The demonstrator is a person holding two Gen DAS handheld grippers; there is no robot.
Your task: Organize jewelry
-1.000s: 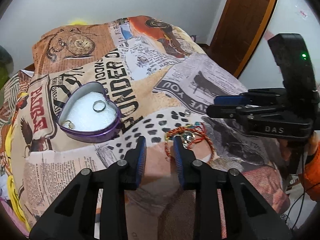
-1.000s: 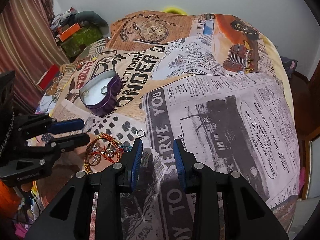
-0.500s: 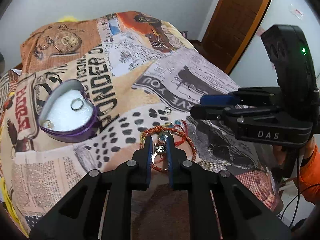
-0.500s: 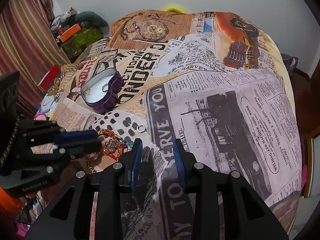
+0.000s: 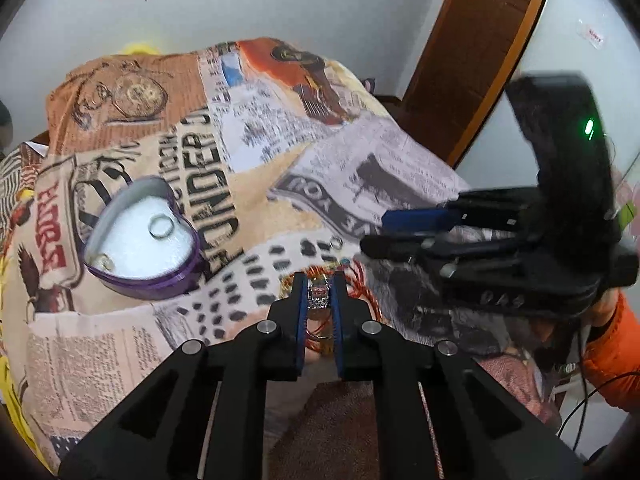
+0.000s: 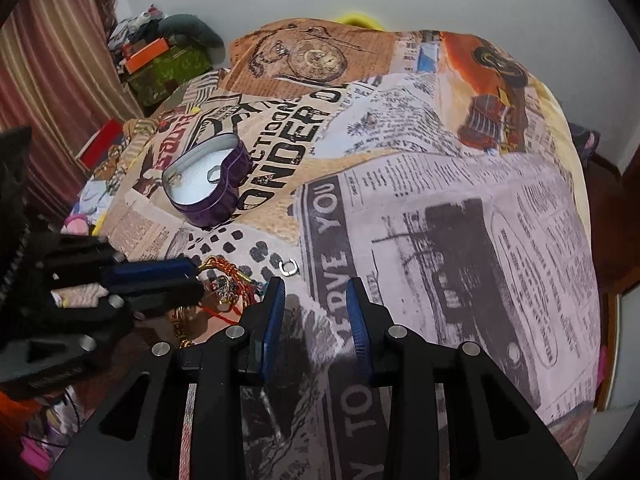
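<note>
- Your left gripper (image 5: 319,295) has just been closing, and its blue pads now clamp a small sparkling silver piece (image 5: 319,294), probably a stone-set ring, low in the centre of the left wrist view.
- This piece sits in the pile of red and gold thread bracelets (image 5: 360,288) on the bedspread (image 5: 280,168), so a thread may come up together with it.
- Your right gripper (image 6: 315,312) has its fingers apart with only cloth between them; it holds nothing.
- The heart-shaped purple tin (image 5: 160,280) stands at the left middle of the left wrist view, well apart from the pile. It has thin metal walls and a white, soft-looking lining.
- Already inside it: one plain silver ring (image 5: 161,227) near the centre and one golden piece (image 5: 105,263) near the lower left rim. I judge the task is partly done.
- Still outside: the piece you grip, the bracelets, and a small open metal ring (image 6: 289,267) lying alone on the cloth, just above your right fingers in the right wrist view.
- The bedspread is soft printed fabric, so small pieces can sink into folds.
</note>
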